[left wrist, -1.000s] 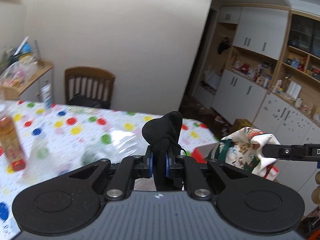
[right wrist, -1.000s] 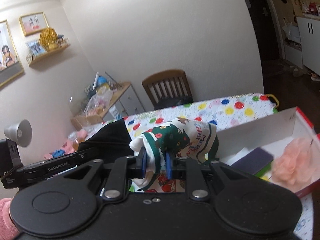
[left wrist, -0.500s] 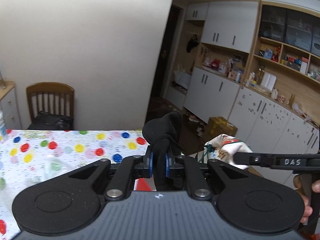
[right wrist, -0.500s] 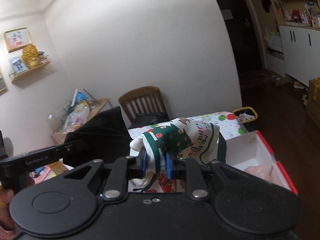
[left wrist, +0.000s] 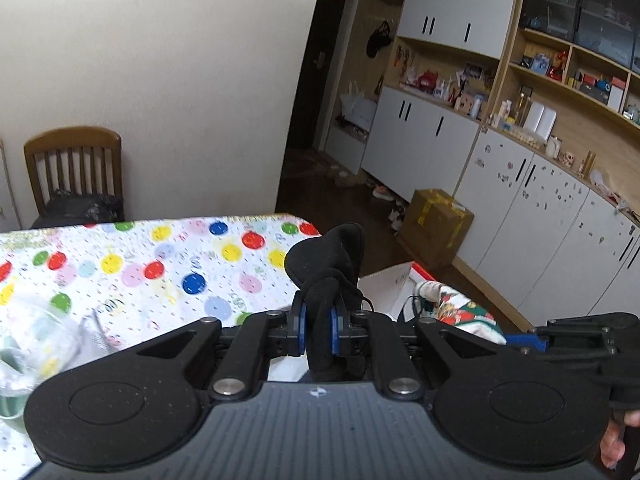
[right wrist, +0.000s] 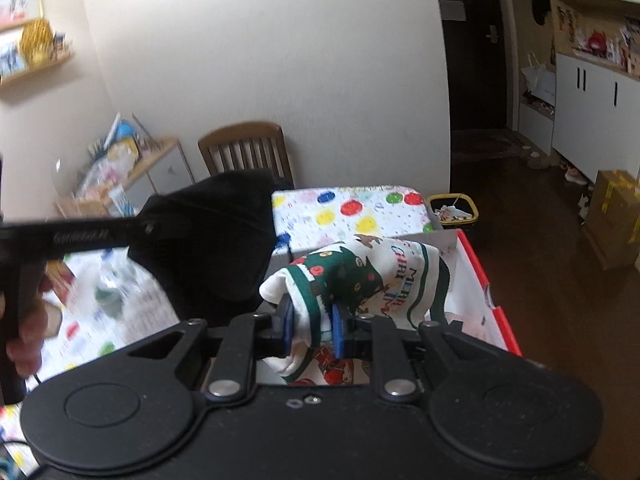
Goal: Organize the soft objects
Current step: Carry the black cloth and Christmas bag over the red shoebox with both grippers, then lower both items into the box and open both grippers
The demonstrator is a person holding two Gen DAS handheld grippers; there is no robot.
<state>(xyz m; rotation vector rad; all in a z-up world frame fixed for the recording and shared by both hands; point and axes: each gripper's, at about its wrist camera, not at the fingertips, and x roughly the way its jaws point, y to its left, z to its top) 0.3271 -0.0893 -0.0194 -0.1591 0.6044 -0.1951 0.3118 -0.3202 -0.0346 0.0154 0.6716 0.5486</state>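
Table covered in a white plastic cloth with coloured dots (left wrist: 168, 264) filled the left and near part of the scene; its far right corner ended just short of the dark wooden floor (right wrist: 540, 216). Open white cardboard box with a red rim (right wrist: 476, 276) sat at that corner, directly ahead of both grippers.

Left gripper (left wrist: 318, 334) was clamped on a black soft fabric piece (left wrist: 324, 260), jaws narrow, the cloth bunched above the blue pads. Right gripper (right wrist: 311, 330) was clamped on a white and green Christmas-print cloth (right wrist: 360, 276), jaws narrow, the cloth draped toward the box. Both pieces were carried in the air, near each other and near the box; neither was in it yet.

Risks, as judged:
- The two grippers were close side by side; converging on one box could knock them together.
- The box sat at the table corner; a push from either cloth or finger could shove it off toward the floor.
- Loose hanging folds could catch the box wall and drag it.
- Clear plastic items (left wrist: 36, 344) at near left were blurred; a wide left swing might hit them.

Free room lay above the box and to the right, over the floor.
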